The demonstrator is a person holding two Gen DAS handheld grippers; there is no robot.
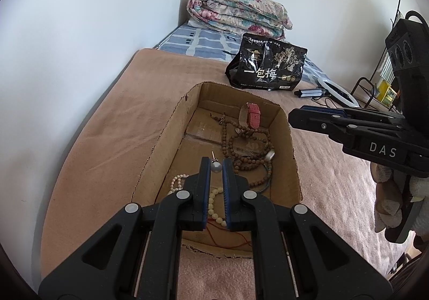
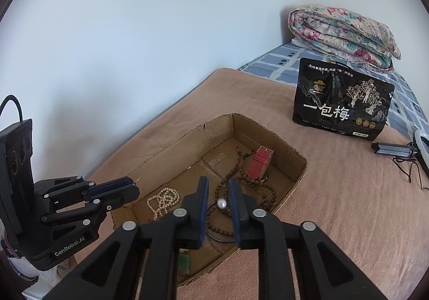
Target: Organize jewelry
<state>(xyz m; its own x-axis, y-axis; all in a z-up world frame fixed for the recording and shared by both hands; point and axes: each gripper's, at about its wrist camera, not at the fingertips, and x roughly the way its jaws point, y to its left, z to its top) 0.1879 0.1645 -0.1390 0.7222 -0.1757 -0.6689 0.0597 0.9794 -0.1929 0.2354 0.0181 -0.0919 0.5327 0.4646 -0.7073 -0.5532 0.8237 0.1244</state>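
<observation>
An open cardboard box lies on the bed. In it lie a brown bead necklace, a red watch strap, a white pearl strand and a green pendant. My left gripper is shut on a pearl stud earring, held over the box; its post points up-left. My right gripper is open above the box's near part, over a pearl on a metal ring that lies among the beads.
A black snack bag stands behind the box. A folded floral quilt lies at the bed's head. A ring light with a stand lies to the right. A white wall runs along the left.
</observation>
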